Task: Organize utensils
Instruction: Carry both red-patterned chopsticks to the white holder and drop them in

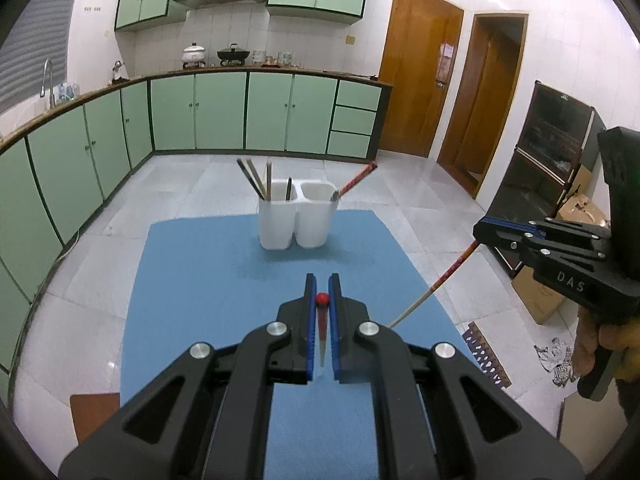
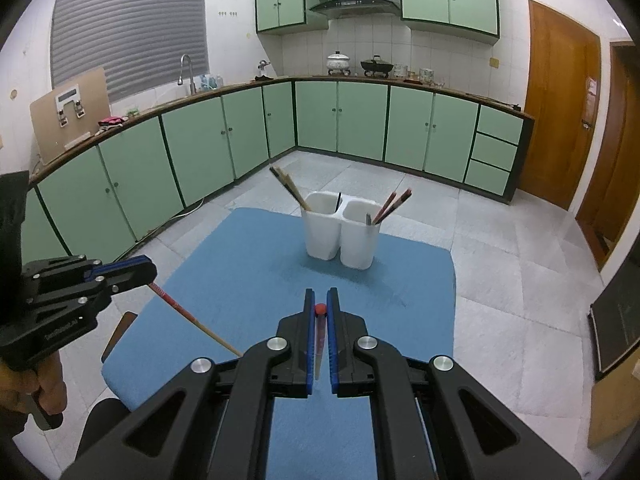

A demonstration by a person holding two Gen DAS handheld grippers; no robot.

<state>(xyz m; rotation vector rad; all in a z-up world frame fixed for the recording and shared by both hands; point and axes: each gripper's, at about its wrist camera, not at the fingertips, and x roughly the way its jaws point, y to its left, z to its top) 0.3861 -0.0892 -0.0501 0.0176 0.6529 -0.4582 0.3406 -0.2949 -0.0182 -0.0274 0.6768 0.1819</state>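
Observation:
A white two-compartment holder point(image 1: 298, 224) point(image 2: 340, 240) stands at the far end of a blue mat point(image 1: 224, 280) point(image 2: 248, 272). Its left cup holds dark and brown chopsticks; its right cup holds red chopsticks and a grey piece. My left gripper point(image 1: 322, 280) point(image 2: 150, 270) is shut on a red-ended chopstick point(image 1: 322, 328) point(image 2: 188, 316) above the mat's near left part. My right gripper point(image 2: 321, 296) point(image 1: 480, 230) is shut on a matching red chopstick point(image 2: 319, 340) point(image 1: 436, 284), over the mat's right side. Both grippers hang short of the holder.
Green base cabinets point(image 2: 200, 148) run along the left and back walls. A black cabinet point(image 1: 552, 152) and cardboard boxes point(image 1: 536, 292) stand to the right. A brown board point(image 1: 94, 412) shows at the mat's near left corner. A person's hand point(image 1: 600, 344) grips the right handle.

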